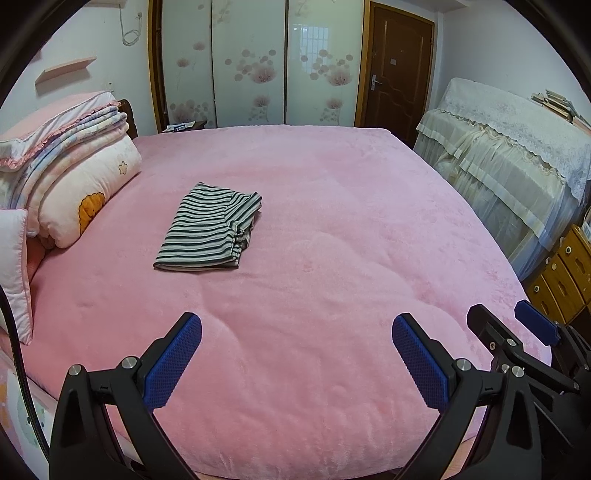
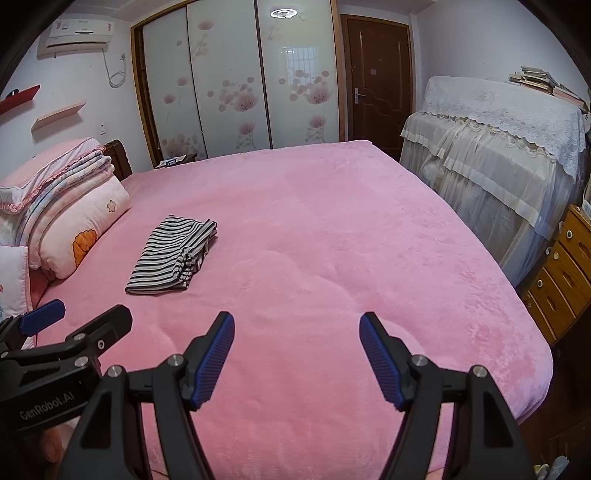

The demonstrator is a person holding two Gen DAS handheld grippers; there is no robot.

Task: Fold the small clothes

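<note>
Striped garment [image 1: 210, 227] lies folded; only right view shows air conditioner [image 2: 79, 33].

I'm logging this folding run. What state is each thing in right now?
Striped garment: folded, flat on the bed, untouched.
Left gripper: open, empty, above the bed's near edge.
Right gripper: open, empty, beside the left one.
Pink bedcover: spread out, lightly rumpled.
Quilts: folded, stacked at the headboard.
Door: closed.
Wardrobe doors: closed.
</note>
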